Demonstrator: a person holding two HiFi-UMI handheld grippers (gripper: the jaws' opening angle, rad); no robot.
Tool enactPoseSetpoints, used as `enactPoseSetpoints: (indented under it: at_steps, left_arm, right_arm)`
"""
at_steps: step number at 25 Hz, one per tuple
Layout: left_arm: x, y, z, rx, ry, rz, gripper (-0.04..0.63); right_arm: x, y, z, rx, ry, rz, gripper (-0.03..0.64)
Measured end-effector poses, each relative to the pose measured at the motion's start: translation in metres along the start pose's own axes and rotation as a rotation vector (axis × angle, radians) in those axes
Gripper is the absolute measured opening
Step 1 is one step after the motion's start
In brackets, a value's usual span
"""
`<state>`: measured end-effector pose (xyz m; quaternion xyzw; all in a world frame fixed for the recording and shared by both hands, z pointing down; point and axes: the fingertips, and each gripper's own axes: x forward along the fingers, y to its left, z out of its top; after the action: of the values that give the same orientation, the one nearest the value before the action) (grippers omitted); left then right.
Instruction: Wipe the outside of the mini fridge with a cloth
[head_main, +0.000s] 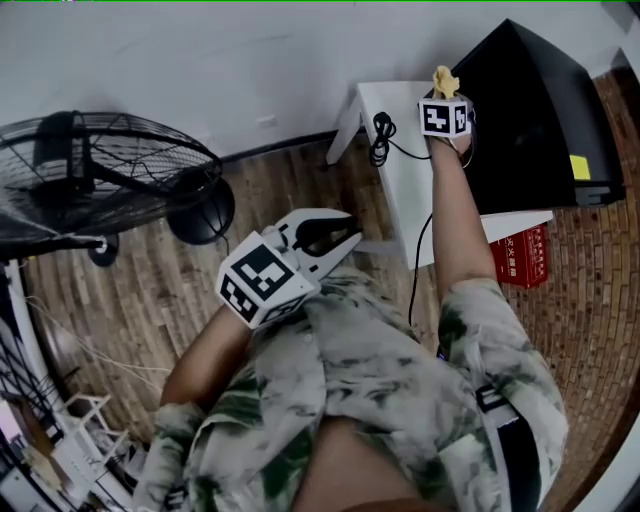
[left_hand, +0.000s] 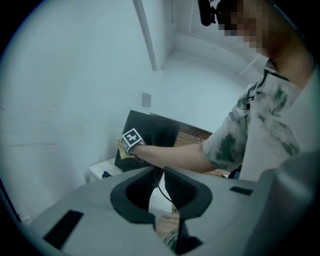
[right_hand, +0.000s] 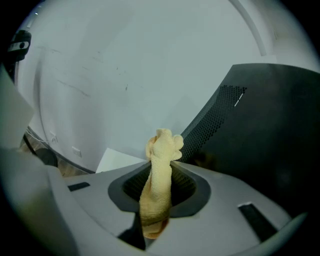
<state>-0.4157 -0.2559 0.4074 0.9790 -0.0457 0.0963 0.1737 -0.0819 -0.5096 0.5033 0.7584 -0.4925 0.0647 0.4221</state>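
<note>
The black mini fridge (head_main: 540, 110) stands on a low white table (head_main: 400, 180) against the wall. My right gripper (head_main: 445, 95) is stretched out to the fridge's rear left corner, shut on a bunched yellow cloth (head_main: 444, 80). In the right gripper view the cloth (right_hand: 161, 175) sticks up between the jaws of the right gripper (right_hand: 160, 170), just short of the fridge's perforated back panel (right_hand: 220, 115). My left gripper (head_main: 345, 230) is held back near my torso, jaws nearly together with nothing in them. Over the left gripper (left_hand: 158, 187), its own view shows the fridge (left_hand: 150, 130) and cloth (left_hand: 121, 147).
A black floor fan (head_main: 100, 180) stands to the left on the wood floor. A black cable (head_main: 382, 135) lies coiled on the table and trails off its edge. A red box (head_main: 520, 255) sits below the table's right end. The white wall runs behind everything.
</note>
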Motion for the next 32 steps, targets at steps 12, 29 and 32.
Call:
enactPoseSetpoints:
  at_steps: [12,29,32]
  left_arm:
    - [0.013,0.019,0.001,-0.035,0.020,0.064,0.060]
    - [0.036,0.029,0.000,-0.040,0.071,0.124,0.058]
    - [0.037,0.023,-0.001,-0.037,0.069,0.109,0.060]
  right_arm:
    - [0.060,0.045,-0.058,-0.022,0.123,0.113,0.098]
    - [0.088,0.092,-0.106,-0.001,0.210,0.301,0.098]
    - [0.075,0.093,-0.107,0.011,0.176,0.322,0.098]
